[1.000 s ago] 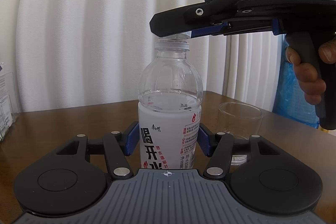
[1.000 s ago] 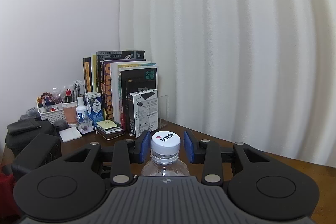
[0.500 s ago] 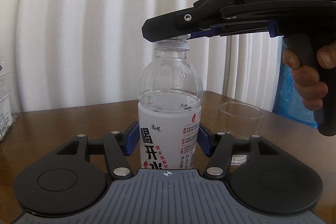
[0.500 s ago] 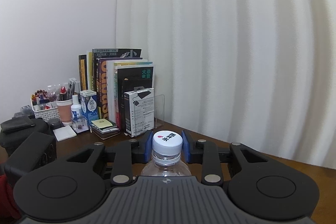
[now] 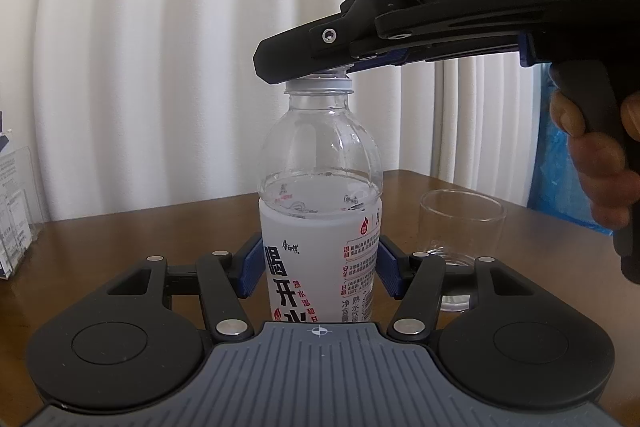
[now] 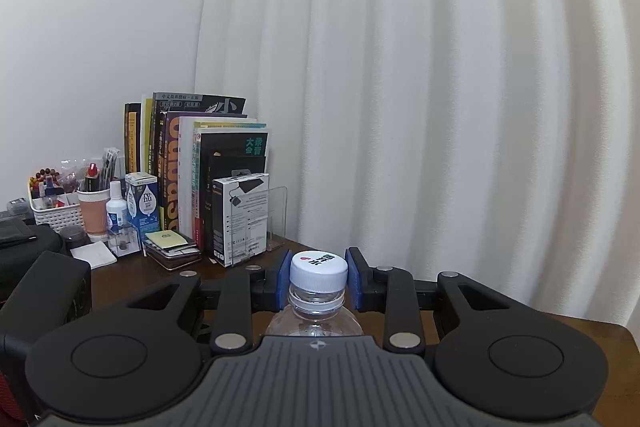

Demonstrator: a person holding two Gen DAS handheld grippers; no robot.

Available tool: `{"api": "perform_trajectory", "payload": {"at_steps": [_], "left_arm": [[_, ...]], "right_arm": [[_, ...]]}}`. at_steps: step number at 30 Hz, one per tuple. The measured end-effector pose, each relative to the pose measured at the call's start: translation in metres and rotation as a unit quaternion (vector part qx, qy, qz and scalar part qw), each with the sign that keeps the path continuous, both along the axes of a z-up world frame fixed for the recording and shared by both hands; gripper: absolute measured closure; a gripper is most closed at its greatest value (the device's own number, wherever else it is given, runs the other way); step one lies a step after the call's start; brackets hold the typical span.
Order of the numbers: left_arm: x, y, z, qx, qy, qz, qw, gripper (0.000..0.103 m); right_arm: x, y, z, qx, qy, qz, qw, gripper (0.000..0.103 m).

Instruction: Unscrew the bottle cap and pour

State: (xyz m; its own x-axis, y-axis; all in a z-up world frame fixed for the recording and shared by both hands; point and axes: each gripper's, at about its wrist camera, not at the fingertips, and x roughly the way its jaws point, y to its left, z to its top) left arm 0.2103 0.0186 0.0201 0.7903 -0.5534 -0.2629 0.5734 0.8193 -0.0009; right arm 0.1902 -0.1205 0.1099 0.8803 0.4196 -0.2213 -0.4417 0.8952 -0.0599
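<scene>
A clear water bottle (image 5: pixel 320 155) with a white label stands upright on the brown table (image 5: pixel 120 235), partly filled. My left gripper (image 5: pixel 319 265) is shut on its labelled body, blue pads on both sides. Its white cap (image 6: pixel 318 269) sits between the blue pads of my right gripper (image 6: pixel 319 273), which touch both sides of it. In the left wrist view the right gripper (image 5: pixel 316 73) reaches in from the right and covers the cap. An empty clear glass (image 5: pixel 462 227) stands right of the bottle.
Books (image 6: pixel 192 167), a white box (image 6: pixel 240 215), small bottles and a pen basket (image 6: pixel 52 203) stand at the back left of the table. A black case (image 6: pixel 24 247) lies at the left. White curtains (image 6: pixel 440 107) hang behind. A blue bag (image 5: pixel 556 167) is at the right.
My right gripper has moved forward over the cap and its jaws have narrowed from wide apart to touching the cap. The left gripper and bottle have not moved.
</scene>
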Motion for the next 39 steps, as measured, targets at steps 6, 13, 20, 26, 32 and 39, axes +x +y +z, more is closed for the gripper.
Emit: {"api": "perform_trajectory", "payload": {"at_steps": [6,13,20,26,32,39], "left_arm": [[0.002,0.0,0.0,-0.004,0.004,0.0,1.0,0.046],[0.001,0.0,0.002,-0.005,0.006,0.002,1.0,0.046],[0.001,-0.001,0.003,-0.005,0.006,0.002,1.0,0.046],[0.002,-0.002,0.002,-0.006,0.007,0.002,1.0,0.046],[0.001,-0.001,0.001,-0.005,0.007,0.002,1.0,0.045],[0.004,-0.004,0.001,-0.006,0.009,0.002,0.9999,0.045]], "right_arm": [[0.001,-0.001,-0.001,0.0,-0.002,-0.008,1.0,0.07],[0.0,0.001,-0.001,-0.005,-0.007,-0.009,1.0,0.068],[-0.003,-0.001,0.002,-0.002,-0.013,-0.005,1.0,0.067],[0.0,-0.003,0.004,-0.002,-0.012,0.001,1.0,0.07],[-0.001,-0.002,0.003,-0.006,-0.016,-0.003,1.0,0.071],[-0.006,0.008,0.0,-0.045,-0.038,-0.015,0.998,0.07]]}}
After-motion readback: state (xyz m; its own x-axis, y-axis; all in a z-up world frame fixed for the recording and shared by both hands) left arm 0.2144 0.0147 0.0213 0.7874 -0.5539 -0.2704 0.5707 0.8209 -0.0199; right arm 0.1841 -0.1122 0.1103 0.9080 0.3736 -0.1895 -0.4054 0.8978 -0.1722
